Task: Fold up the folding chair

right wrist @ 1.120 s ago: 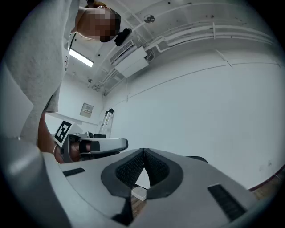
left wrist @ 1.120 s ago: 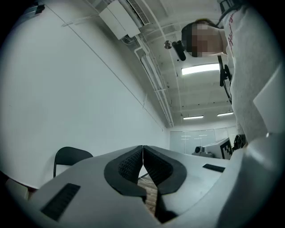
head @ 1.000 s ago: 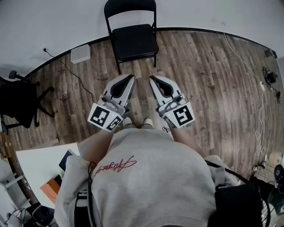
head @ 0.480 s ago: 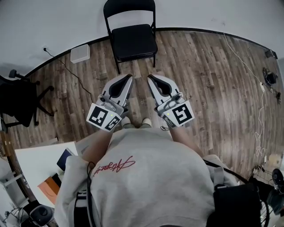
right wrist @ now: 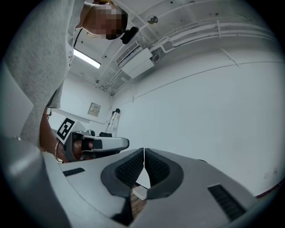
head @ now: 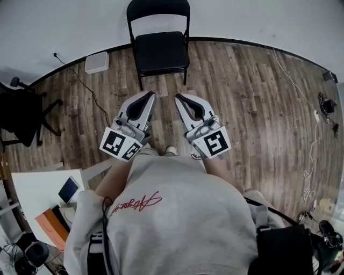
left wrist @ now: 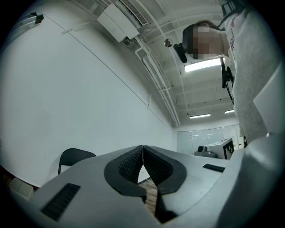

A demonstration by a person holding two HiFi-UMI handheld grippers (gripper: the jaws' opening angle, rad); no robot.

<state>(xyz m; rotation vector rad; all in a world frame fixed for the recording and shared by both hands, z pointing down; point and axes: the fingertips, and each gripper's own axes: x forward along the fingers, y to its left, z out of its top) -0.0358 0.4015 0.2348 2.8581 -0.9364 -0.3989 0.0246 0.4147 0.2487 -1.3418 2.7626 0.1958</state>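
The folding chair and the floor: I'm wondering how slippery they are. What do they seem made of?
Folding chair: thin black tubes for the legs and back loop, probably painted metal. Its seat looks like a matte black pad, maybe vinyl.
Floor: brown planks with grain and staggered joints, wood or wood-look laminate, matte.
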